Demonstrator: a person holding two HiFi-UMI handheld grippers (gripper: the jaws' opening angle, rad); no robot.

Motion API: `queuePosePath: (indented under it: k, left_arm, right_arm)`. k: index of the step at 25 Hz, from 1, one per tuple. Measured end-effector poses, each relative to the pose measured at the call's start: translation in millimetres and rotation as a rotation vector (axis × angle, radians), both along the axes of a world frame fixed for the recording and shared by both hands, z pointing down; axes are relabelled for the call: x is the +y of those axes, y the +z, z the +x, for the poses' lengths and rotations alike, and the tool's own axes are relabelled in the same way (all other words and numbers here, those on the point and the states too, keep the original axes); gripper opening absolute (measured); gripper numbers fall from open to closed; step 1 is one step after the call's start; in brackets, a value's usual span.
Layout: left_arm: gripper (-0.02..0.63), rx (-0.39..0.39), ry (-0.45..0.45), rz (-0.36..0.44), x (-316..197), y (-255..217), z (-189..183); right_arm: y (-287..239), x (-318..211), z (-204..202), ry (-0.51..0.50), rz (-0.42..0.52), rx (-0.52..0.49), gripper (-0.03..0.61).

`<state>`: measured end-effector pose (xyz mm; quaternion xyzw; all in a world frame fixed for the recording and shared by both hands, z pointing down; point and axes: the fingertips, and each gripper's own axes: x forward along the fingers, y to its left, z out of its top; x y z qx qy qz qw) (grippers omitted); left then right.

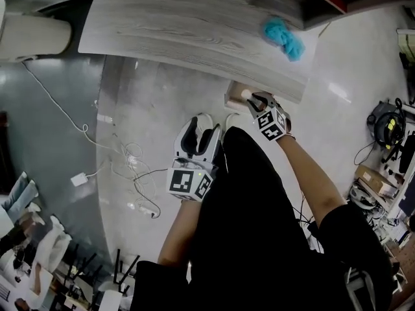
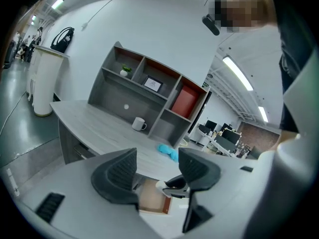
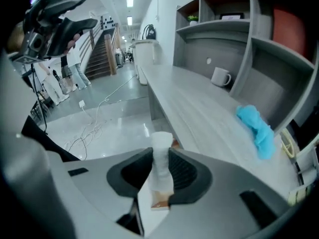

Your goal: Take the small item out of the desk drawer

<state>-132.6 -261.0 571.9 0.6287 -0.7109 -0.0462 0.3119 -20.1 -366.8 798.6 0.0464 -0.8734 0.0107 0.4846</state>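
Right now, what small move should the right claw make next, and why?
Probably lift the right claw up and back, clear of the open drawer. Its jaws already pinch the small white item, which stands just over the drawer. The left claw hangs open and empty, so nothing else needs doing first.

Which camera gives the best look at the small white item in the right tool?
The right gripper view: the white item stands centred, pinched by the right tool. The head view shows only its pale tip; the left gripper view shows only a white end.
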Motion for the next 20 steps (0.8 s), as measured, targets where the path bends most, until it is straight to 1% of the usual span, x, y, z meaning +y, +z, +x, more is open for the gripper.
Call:
queuePosePath:
  k: [2, 5, 8, 13, 16, 20]
  left_arm:
    - [0.241, -0.005, 0.015, 0.014, 1, -16, 2]
    - [0.241, -0.024, 0.044, 0.051, 0, -47, 1]
    - [0.241, -0.036, 0.071, 0.089, -2, -74, 1]
    - [0.241, -0.052, 0.133, 0.132, -14, -107, 5]
    - [0.241, -0.045, 0.181, 0.157, -23, -122, 6]
    - [0.239, -0.025, 0.262, 0.191, -38, -138, 13]
  right_arm:
    - [-24, -1, 3, 0.031, 0.006, -0.026, 0.101]
    - [-62, -5, 6, 0.095, 0.015, -0.081, 0.101]
    - [-99, -8, 12, 0.141, 0.025, -0.115, 0.101]
    - [-165, -16, 20, 0.222, 0.043, -0.183, 0.101]
    - [-206, -19, 22, 0.259, 0.078, -0.230, 0.101]
    - [-258, -25, 34, 0.345, 0.127, -0.300, 0.101]
